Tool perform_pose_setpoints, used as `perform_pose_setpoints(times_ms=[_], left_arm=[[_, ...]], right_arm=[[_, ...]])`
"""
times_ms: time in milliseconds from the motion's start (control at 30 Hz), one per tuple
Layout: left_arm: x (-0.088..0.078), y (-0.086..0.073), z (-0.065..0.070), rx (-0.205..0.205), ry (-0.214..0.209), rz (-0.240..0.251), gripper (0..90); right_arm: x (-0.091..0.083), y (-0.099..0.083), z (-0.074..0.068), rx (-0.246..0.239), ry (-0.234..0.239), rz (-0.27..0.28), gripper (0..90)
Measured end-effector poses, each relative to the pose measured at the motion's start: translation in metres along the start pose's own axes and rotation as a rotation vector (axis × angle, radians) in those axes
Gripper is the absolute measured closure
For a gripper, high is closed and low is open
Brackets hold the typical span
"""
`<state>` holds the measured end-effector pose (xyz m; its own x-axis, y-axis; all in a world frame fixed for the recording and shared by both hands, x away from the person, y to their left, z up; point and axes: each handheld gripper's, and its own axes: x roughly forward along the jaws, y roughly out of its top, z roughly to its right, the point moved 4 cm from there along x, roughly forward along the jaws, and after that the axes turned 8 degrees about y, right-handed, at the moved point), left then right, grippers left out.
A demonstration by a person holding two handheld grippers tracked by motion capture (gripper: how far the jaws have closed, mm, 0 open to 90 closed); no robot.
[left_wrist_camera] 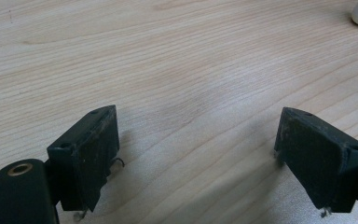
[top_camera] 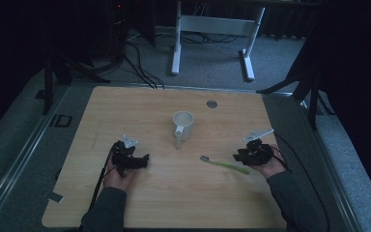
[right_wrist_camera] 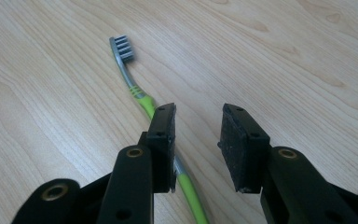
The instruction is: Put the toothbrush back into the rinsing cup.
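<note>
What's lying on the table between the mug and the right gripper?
In the high view, the green toothbrush lies between the white mug and the right gripper, brush head toward the mug; otherwise bare wood.

Both grippers, left gripper [top_camera: 144, 160] and right gripper [top_camera: 237, 156], sit low (fingers apart).

No legible text, label, brand, number or sign anywhere (not on the toothbrush [right_wrist_camera: 137, 93], the white mug [top_camera: 183, 125], the wooden table [top_camera: 174, 203] or either gripper's black jaws).
</note>
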<state>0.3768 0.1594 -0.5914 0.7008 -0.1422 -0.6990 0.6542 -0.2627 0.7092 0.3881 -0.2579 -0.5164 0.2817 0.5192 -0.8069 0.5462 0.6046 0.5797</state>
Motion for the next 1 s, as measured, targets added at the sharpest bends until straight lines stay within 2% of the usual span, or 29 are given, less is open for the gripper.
perform_pose_setpoints(times_ms=[1000], left_arm=[[0.000,0.000,0.000,0.000,0.000,0.000,14.2]], right_arm=[[0.013,0.010,-0.009,-0.066,0.065,-0.105,66.4]])
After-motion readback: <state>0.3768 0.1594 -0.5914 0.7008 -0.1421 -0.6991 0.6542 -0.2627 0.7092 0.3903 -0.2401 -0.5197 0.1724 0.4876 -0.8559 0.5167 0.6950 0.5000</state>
